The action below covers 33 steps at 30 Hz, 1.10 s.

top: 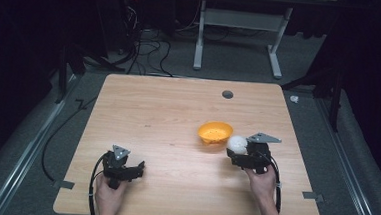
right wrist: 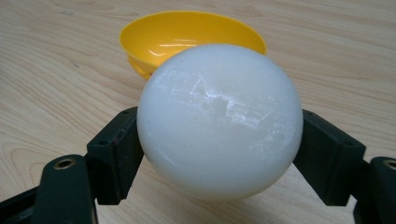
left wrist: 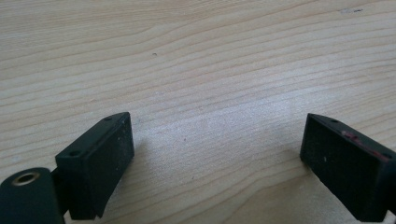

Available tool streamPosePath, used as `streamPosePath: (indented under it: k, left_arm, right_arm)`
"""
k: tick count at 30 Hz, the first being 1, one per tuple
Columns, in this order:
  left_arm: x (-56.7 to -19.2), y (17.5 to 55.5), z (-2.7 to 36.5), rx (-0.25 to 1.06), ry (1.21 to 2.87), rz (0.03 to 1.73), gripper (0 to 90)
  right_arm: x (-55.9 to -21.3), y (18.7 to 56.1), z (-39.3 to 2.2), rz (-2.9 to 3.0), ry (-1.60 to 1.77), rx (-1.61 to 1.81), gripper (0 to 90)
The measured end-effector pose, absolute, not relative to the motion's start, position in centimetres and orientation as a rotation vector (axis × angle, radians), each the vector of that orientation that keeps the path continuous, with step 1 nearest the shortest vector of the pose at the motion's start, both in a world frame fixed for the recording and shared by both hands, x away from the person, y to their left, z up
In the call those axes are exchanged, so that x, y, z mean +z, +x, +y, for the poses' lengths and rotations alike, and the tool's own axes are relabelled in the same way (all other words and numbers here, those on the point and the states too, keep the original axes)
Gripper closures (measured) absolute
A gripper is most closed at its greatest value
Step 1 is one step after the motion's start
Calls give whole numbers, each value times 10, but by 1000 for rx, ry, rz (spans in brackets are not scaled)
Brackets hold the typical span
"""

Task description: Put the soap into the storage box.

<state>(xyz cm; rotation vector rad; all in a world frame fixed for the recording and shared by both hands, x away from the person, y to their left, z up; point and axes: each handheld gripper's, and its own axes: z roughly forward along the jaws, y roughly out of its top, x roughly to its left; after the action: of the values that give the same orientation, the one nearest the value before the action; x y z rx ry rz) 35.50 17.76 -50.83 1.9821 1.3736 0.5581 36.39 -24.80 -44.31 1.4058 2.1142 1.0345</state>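
Observation:
A white ball (right wrist: 219, 121) is clamped between the two black jaws of my right gripper (top: 237, 149), held just above the table. In the high view the ball (top: 237, 144) hangs at the near right rim of a yellow bowl (top: 215, 132). The same bowl (right wrist: 187, 35) lies empty right behind the ball in the right gripper view. My left gripper (top: 141, 167) rests low at the table's near left, pointing right. Its jaws stand wide apart over bare wood, with one fingertip (left wrist: 98, 163) at the left and nothing between them.
The wooden table (top: 168, 111) has a small dark round hole (top: 227, 94) near its far edge. Cables trail from both grippers off the near edge. A white desk frame (top: 238, 35) and tangled cables stand on the floor beyond the table.

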Motion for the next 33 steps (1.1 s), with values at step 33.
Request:
streamPosePath:
  k: [33]
  left_arm:
    - [-508, 355, 178, 558, 1983, 1373, 100]
  right_arm:
    - [-422, 379, -231, 2166, 1330, 1067, 237]
